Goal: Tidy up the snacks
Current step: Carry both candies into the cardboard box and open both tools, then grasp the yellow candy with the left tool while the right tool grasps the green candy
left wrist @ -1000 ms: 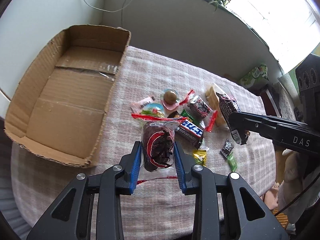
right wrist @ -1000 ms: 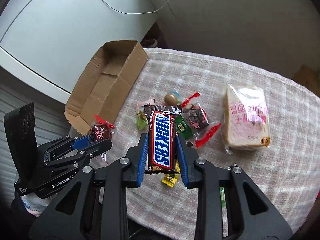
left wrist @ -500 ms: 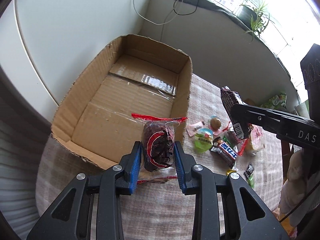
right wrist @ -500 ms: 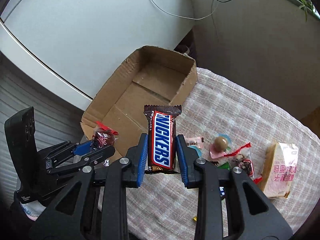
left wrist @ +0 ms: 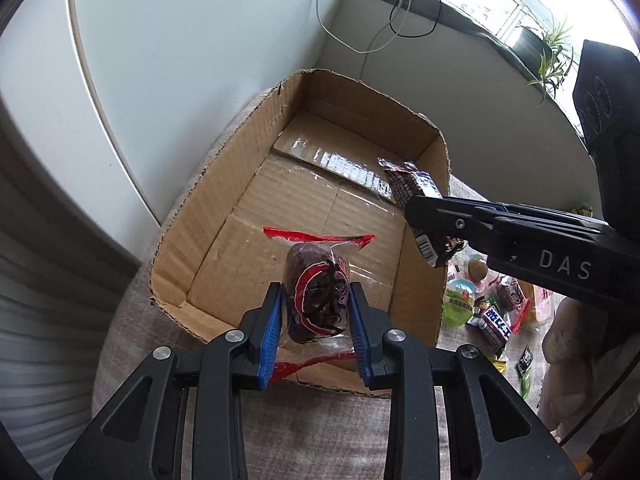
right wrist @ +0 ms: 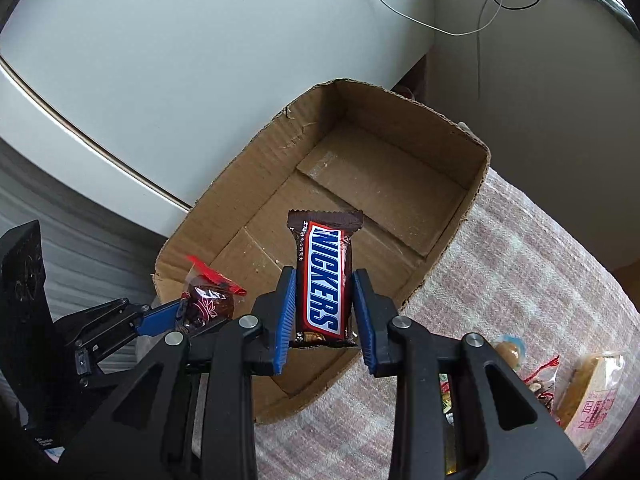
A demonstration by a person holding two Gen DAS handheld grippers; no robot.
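My left tongs [left wrist: 316,316] clamp a clear red-trimmed snack packet [left wrist: 316,292] upright between the blue pads, above the near end of the cardboard box [left wrist: 240,208]. My right tongs [right wrist: 324,308] pinch a Snickers bar [right wrist: 325,276] upright, also over the box, which sits at the tabletop's [right wrist: 520,272] edge.

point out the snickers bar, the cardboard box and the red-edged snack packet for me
Snickers bar [right wrist: 325,280]: right wrist view, on the blue logo.
Cardboard box [right wrist: 384,184]: right wrist view, on its bare floor.
Red-edged snack packet [left wrist: 316,296]: left wrist view, on its dark middle.
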